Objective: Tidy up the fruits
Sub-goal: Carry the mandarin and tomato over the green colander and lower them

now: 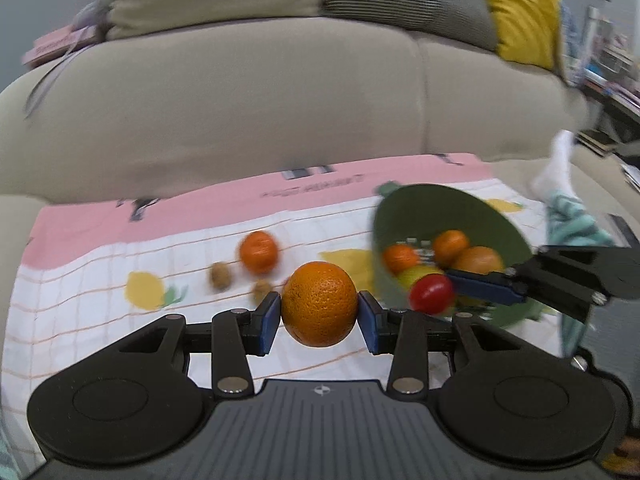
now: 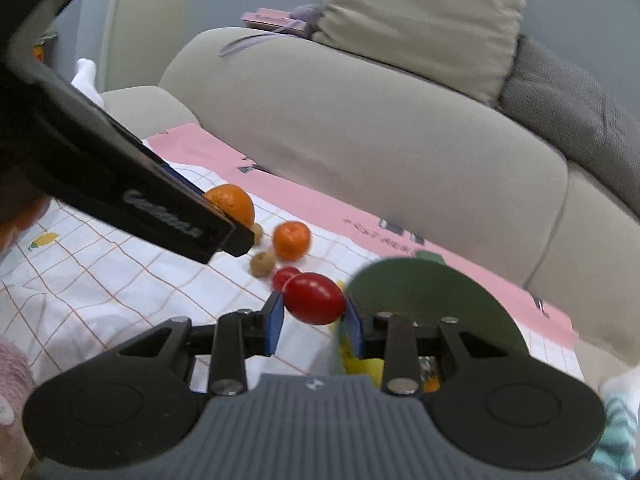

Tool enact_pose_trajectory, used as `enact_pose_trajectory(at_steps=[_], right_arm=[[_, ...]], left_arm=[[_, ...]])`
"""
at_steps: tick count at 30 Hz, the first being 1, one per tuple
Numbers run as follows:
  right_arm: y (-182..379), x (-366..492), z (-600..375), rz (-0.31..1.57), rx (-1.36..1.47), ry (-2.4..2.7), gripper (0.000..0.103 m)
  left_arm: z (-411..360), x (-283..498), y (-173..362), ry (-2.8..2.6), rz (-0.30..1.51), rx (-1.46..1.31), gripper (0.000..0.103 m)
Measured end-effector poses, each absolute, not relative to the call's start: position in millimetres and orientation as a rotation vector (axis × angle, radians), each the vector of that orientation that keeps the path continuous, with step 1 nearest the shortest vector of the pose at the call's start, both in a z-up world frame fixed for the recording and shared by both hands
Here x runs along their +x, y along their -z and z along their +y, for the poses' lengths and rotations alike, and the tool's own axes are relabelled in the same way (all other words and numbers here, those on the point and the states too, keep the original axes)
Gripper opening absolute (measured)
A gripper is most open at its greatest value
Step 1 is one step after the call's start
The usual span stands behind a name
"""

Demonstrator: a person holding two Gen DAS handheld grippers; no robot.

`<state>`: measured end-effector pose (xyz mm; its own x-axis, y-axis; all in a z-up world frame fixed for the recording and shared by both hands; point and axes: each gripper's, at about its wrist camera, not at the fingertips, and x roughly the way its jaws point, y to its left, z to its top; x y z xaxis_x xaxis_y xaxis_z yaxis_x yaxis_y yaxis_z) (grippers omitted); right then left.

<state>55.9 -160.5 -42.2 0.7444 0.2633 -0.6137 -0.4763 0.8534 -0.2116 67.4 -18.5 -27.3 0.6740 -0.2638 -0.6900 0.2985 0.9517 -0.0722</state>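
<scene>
Left tool (image 1: 319,312) clamps an orange (image 1: 319,304) between its blue pads, lifted above the checked cloth (image 1: 100,280) that lies in front of the sofa (image 1: 260,120). On the cloth behind it sit a mandarin (image 1: 259,252) and two walnuts (image 1: 220,276). To the right a green bowl (image 1: 480,208) is tipped toward the camera, with mandarins (image 1: 451,246) and a yellow fruit (image 1: 416,276) inside. The right tool (image 1: 440,300) reaches in from the right, gripping a red tomato (image 1: 431,299) at the bowl's near rim.

From the right wrist, the right tool (image 2: 314,312) pinches the tomato (image 2: 314,298) between its pads, just left of the bowl (image 2: 420,292). A second small tomato (image 2: 285,275) lies on the cloth (image 2: 100,272) just behind it. Farther back rest a walnut (image 2: 262,264) and the mandarin (image 2: 292,241). The left tool (image 2: 224,210) crosses from the upper left, and the orange (image 2: 234,202) shows at its tip, partly hidden by the finger.
</scene>
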Motion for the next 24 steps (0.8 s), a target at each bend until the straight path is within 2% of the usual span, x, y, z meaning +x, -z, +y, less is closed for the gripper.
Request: enact_pose_trajectory(at_steps=[13, 24], right_arm=[[25, 61, -231, 0.725, -0.358, -0.372, 0.03], [22, 72, -270, 0.854, -0.396, -0.406, 0.03]], left_arm=[[-88, 63, 12, 0.51, 0.812, 0.076, 0.046], [-122, 82, 21, 0.611, 0.939, 0.03, 0.046]])
